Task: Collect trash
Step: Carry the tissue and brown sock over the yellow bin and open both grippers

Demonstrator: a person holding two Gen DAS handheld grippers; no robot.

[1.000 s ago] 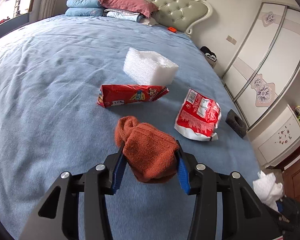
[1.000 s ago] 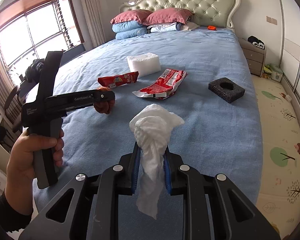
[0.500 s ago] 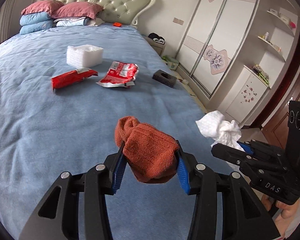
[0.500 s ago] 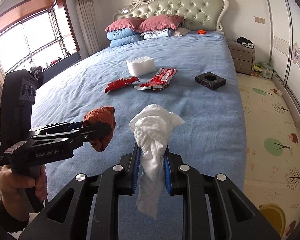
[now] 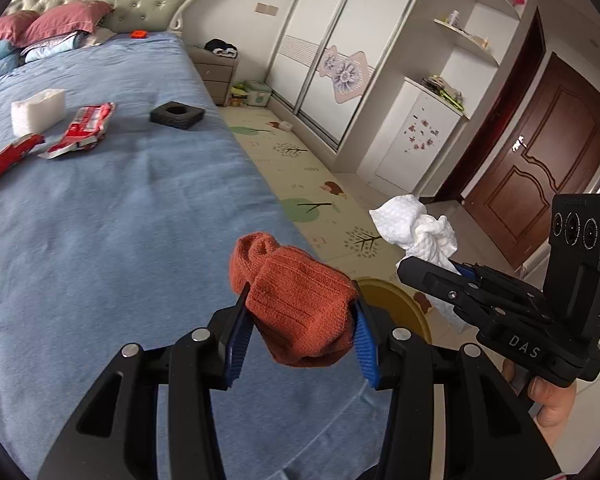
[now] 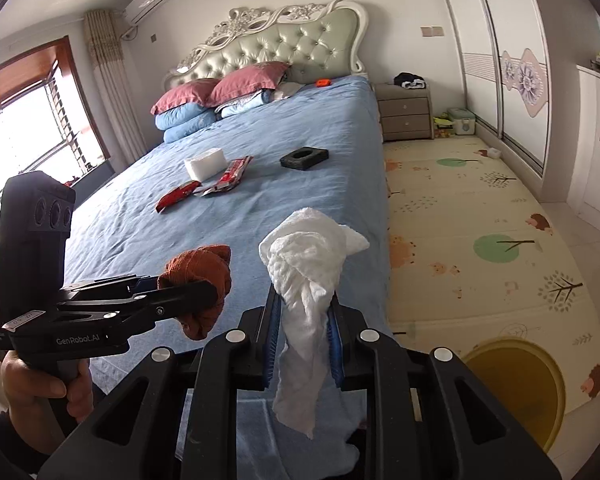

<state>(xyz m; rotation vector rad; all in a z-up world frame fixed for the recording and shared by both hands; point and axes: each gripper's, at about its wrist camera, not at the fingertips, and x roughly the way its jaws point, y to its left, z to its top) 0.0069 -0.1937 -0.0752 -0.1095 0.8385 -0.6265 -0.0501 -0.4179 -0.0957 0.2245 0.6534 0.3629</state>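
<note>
My left tool (image 5: 300,332) grips an orange sock (image 5: 295,300); my right tool (image 6: 304,344) clamps a white tissue (image 6: 308,272). Yellow bin (image 6: 516,384) on the floor at 4 o'clock.

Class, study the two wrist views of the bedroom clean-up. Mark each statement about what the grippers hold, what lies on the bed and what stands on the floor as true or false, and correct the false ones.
1. The left gripper is closed on an orange sock. True.
2. The right gripper is empty. False: it grips a crumpled white tissue.
3. A yellow bin stands on the floor beside the bed. True.
4. The black foam block lies on the floor mat. False: it lies on the bed.
5. Two red wrappers lie on the bed, near a white foam block. True.
</note>
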